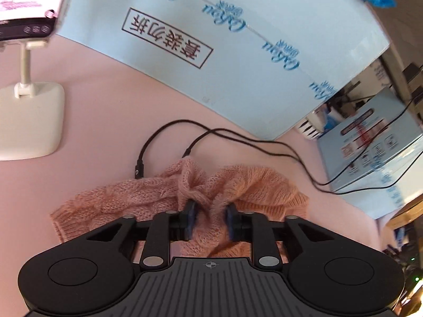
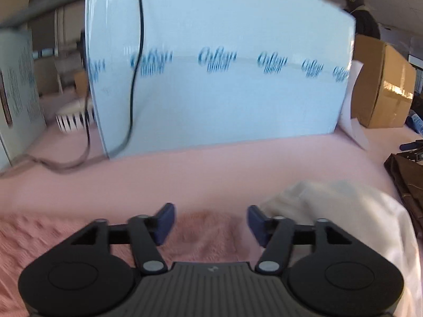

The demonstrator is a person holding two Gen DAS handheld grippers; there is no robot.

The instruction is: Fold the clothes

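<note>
On the pale pink table surface (image 1: pixel 105 111), my left gripper (image 1: pixel 210 218) pinches a bunched ridge of the peach knitted sweater (image 1: pixel 246 182). My right gripper (image 2: pixel 211 224) hovers spread above the same sweater, blurred here. A cream cloth (image 2: pixel 343 211) lies just beside; a light blue printed box (image 2: pixel 224 84) stands behind.

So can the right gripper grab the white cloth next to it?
Probably yes. The right gripper is open with nothing between its fingers, hanging over the pink knit sweater. The white cloth lies just to its right with nothing in between, though the picture is blurry.
</note>
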